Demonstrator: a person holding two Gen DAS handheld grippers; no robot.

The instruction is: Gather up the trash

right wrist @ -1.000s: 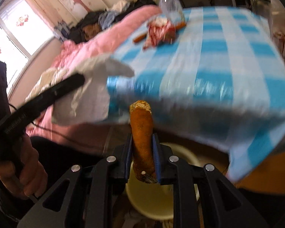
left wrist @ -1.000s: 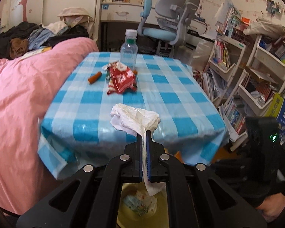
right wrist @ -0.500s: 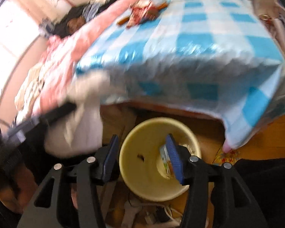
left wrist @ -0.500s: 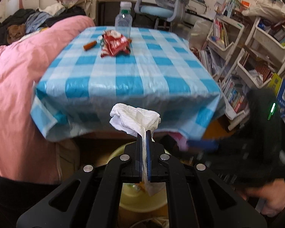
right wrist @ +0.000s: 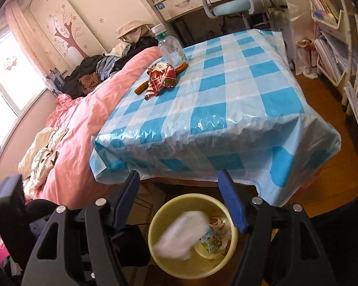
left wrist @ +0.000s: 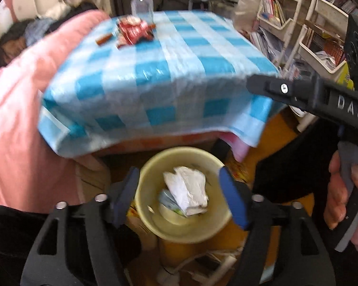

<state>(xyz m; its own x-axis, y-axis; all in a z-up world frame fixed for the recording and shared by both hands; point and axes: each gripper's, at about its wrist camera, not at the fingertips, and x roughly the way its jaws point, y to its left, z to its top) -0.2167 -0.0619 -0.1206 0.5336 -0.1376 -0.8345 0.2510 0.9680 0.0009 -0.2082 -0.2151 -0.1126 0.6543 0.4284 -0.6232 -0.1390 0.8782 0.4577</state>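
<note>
At the bottom of the left wrist view the left gripper (left wrist: pixel 179 193) has just been opening, its jaws standing wide with nothing between them. Directly under the gap sits the yellow bin (left wrist: pixel 152 166), and a crumpled white tissue (left wrist: pixel 187 188) lies inside it on top of other scraps too blurred to name. Only this view shows the person's hand (left wrist: pixel 343 190) at the right edge, wrapped round the handle of the other tool.

The right wrist view has the right gripper (right wrist: pixel 179 200) low in the frame; its jaws have also just been opening and are empty. The same bin (right wrist: pixel 162 217) lies below, with the tissue (right wrist: pixel 181 236) a smeared white shape and a small printed wrapper (right wrist: pixel 208 240) beside it.

Farther up, the blue checked table (right wrist: pixel 226 95) carries a red snack packet (right wrist: pixel 161 77), a brown stick-like piece (right wrist: pixel 140 87) partly hidden behind the packet, and a clear bottle (right wrist: pixel 169 47). This view alone shows them sharply; the left view blurs them at upper centre. The pink bedding (right wrist: pixel 88 119) fills the left side.
</note>
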